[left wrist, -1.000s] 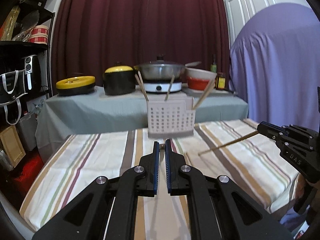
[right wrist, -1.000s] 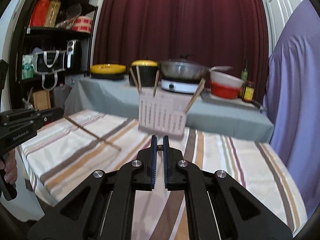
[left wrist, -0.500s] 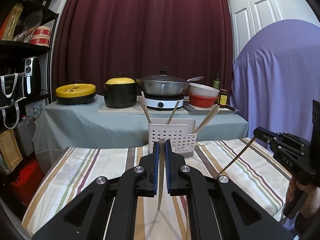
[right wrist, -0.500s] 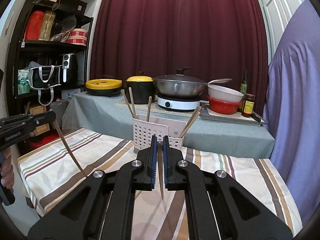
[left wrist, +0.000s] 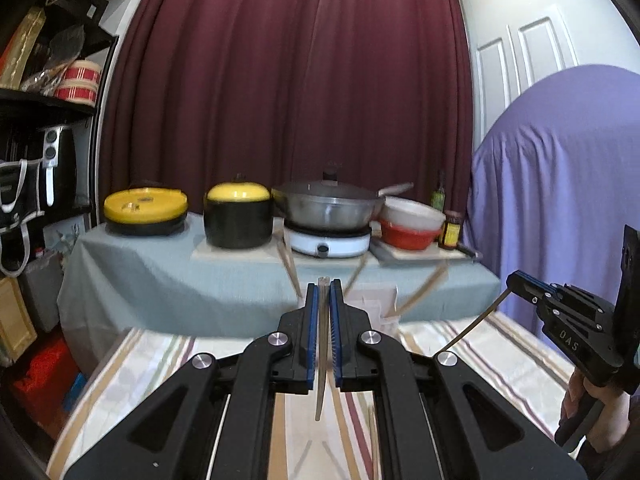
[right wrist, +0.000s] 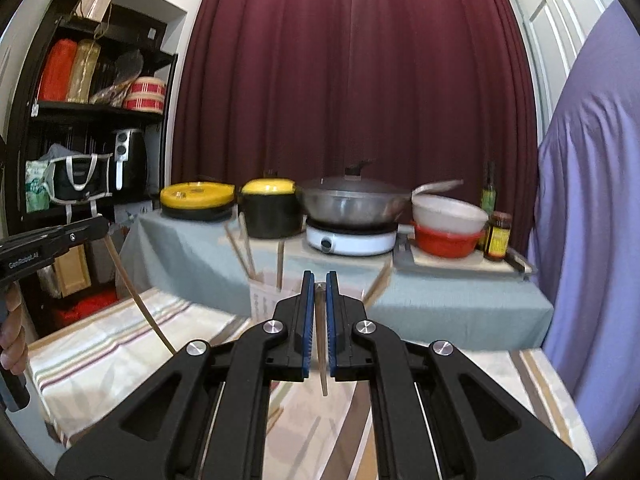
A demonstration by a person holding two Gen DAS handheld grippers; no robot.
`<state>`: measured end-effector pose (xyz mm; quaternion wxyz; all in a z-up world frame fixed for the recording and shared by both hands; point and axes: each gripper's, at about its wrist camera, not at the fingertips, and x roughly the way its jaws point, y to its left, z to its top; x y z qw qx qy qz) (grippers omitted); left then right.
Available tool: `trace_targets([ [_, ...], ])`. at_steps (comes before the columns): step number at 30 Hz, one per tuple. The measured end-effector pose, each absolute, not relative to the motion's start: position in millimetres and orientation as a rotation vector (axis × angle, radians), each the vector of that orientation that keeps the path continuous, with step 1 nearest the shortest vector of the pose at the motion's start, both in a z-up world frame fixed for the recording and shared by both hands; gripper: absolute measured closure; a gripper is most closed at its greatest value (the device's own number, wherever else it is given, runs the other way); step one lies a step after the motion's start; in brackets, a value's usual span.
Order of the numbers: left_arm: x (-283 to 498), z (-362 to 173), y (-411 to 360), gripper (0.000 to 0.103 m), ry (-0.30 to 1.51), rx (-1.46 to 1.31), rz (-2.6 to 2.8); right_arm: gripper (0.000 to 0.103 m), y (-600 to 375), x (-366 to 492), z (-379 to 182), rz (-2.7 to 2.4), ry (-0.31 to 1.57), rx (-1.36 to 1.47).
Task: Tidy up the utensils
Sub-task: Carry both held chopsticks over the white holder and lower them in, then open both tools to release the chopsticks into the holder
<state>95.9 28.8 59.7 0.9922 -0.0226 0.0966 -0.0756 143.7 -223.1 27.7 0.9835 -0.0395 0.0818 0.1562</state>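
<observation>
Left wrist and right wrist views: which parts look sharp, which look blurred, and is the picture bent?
Left wrist view: the black fingers are sharp; the white perforated plastic utensil basket and its wooden chopsticks are smeared. Right wrist view: again sharp fingers, a blurred basket and a soft striped tablecloth. Both views: fisheye bending, dark corners.

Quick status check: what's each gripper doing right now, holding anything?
Left gripper: shut on a chopstick that hangs down between its pads.
Right gripper: shut on another chopstick, also hanging down.
</observation>
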Motion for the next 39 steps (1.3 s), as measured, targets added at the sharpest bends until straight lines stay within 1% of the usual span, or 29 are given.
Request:
trace_targets([
  [8,145.8,107.5,24.0,0.096,0.104,-0.046,-0.168,0.097,-224.7,193.7,76.5,0.314,0.061,-0.065],
  [15,188.5,128.8,18.4,0.096,0.067,-0.052,-0.158,0.097,-223.9,247.9,92.8,0.334,0.099,-0.041],
  [25,234.8,116.9,9.4,0.096,0.091,-0.051,-0.146,0.097,-219.1,292.2,66.1,0.351,0.225,-0.03],
  [32,260.0,88.8,7.3,0.096,0.171,-0.054,-0.157,0.097,-212.6,311.6,44.3,0.362,0.294,-0.03],
  [33,263.2,85.2,7.2,0.094,0.185,-0.053,-0.157,0.097,-211.8,314.1,40.9,0.365,0.305,-0.026],
  [35,267.8,76.1,6.9,0.084,0.216,-0.054,-0.153,0.096,-210.5,316.3,36.3,0.363,0.314,-0.018],
  [36,268.3,70.9,7.2,0.076,0.232,-0.057,-0.15,0.096,-210.3,316.8,34.4,0.362,0.319,-0.015],
  [37,268.6,68.6,7.0,0.072,0.239,-0.058,-0.15,0.095,-210.2,316.2,32.1,0.358,0.321,-0.01],
  [38,266.7,65.7,6.8,0.072,0.248,-0.056,-0.149,0.094,-210.0,315.2,31.3,0.356,0.323,-0.008],
  [39,266.2,64.3,6.3,0.071,0.251,-0.052,-0.149,0.091,-210.0,313.4,30.2,0.354,0.324,-0.007],
])
